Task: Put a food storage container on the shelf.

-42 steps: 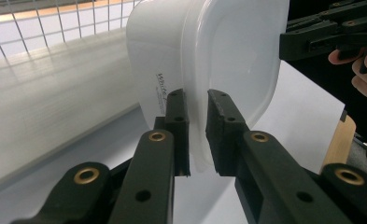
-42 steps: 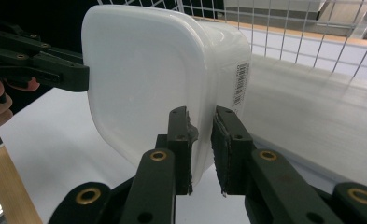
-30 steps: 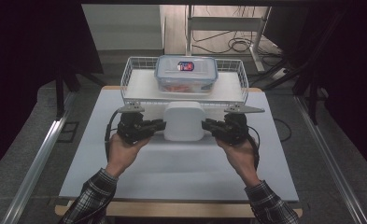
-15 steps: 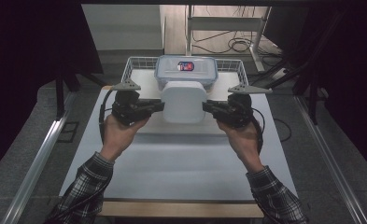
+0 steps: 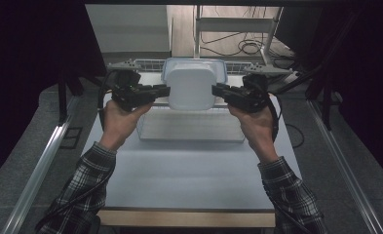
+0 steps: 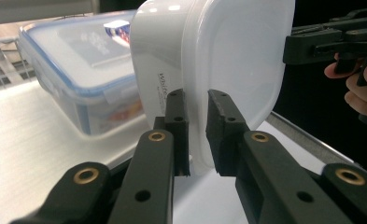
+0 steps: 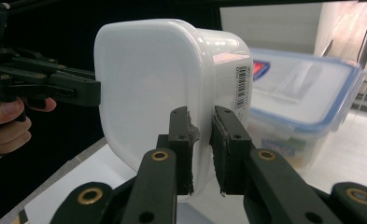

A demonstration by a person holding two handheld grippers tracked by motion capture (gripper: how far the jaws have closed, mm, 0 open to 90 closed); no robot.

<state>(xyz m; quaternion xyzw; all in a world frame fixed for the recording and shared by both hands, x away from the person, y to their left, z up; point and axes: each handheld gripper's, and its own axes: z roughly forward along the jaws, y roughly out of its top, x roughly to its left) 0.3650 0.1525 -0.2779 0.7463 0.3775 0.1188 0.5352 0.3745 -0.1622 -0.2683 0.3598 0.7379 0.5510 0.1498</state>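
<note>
A white lidded plastic container [image 5: 191,87] hangs in the air, tipped on edge with one flat face toward me. My left gripper [image 5: 167,91] is shut on its left rim and my right gripper [image 5: 214,91] is shut on its right rim. In the left gripper view the jaws pinch the container's [image 6: 228,60] rim between the pads of the left gripper [image 6: 197,135], with the right gripper [image 6: 330,42] on the far side. The right gripper view shows the right gripper [image 7: 201,140] clamped on the container's [image 7: 148,79] edge, and the left gripper [image 7: 55,86] opposite.
Behind the held container stands a clear box with a blue-rimmed lid [image 5: 219,66] inside a wire basket [image 5: 189,127] at the table's far end. The box also shows close by [image 6: 69,56] [image 7: 302,93]. White tabletop [image 5: 189,170] lies in front. Dark curtains flank the table.
Both hands have risen together, lifting the white container off the table and up in front of the basket. It has tipped toward me. Both grips are unchanged.
</note>
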